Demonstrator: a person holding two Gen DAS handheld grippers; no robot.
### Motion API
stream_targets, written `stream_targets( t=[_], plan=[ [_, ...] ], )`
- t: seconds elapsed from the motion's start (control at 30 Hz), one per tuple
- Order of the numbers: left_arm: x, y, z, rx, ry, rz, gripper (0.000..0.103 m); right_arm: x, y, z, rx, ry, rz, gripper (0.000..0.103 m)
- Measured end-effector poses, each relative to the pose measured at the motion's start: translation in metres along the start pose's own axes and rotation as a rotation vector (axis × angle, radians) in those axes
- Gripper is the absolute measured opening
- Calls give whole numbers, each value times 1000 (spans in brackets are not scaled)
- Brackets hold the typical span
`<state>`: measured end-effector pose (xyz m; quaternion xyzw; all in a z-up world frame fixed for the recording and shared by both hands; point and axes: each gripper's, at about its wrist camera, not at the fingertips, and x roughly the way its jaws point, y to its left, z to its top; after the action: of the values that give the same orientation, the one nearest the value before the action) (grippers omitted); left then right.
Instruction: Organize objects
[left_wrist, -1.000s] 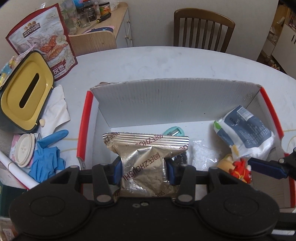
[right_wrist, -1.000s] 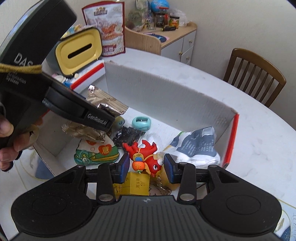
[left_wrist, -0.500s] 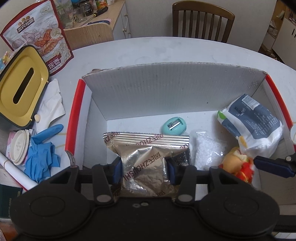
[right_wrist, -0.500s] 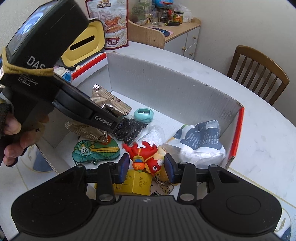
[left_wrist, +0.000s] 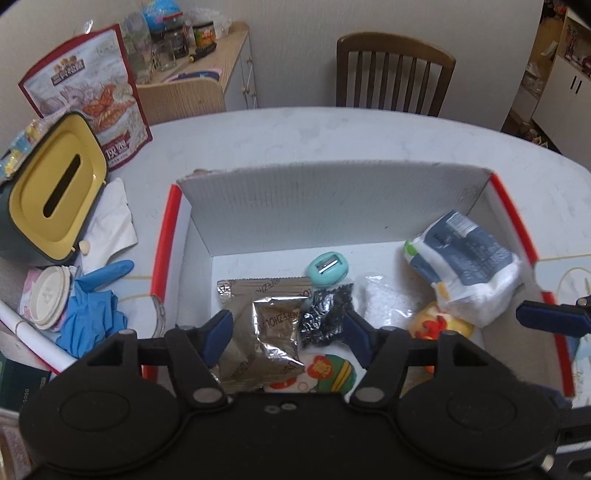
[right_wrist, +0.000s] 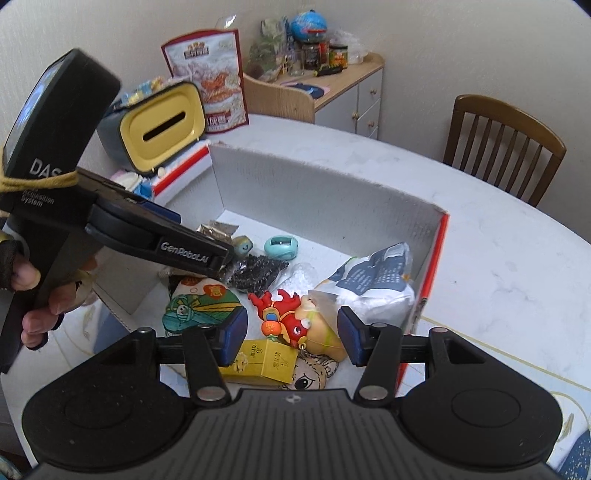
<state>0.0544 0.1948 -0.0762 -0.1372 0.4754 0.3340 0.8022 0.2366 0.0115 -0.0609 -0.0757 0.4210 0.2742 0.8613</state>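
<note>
Your left tool (left_wrist: 286, 334) hangs over the box (left_wrist: 332, 206) with its fingers apart — the foil packet (left_wrist: 266, 325) lies loose between them on the box floor, near the left wall. Your right tool (right_wrist: 289, 334) is spread too, gripping nothing — it hovers above the red toy (right_wrist: 284, 314), right of the packet.

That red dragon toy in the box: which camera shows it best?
The right wrist view. There the red dragon toy lies in plain sight inside the cardboard box, just ahead of the open right claw. The left wrist view catches only a blurred red and yellow patch of it behind that claw's own finger.
</note>
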Motion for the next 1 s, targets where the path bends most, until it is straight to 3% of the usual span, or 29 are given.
stream_targets(
  t=[0.6, 1.0],
  plan=[
    [-91, -12, -34, -8, -160, -15, 82, -83, -5, -19, 63, -173, 44, 64],
    [-125, -17, -61, -33, -224, -12, 90, -114, -1, -39, 72, -246, 56, 75]
  ],
)
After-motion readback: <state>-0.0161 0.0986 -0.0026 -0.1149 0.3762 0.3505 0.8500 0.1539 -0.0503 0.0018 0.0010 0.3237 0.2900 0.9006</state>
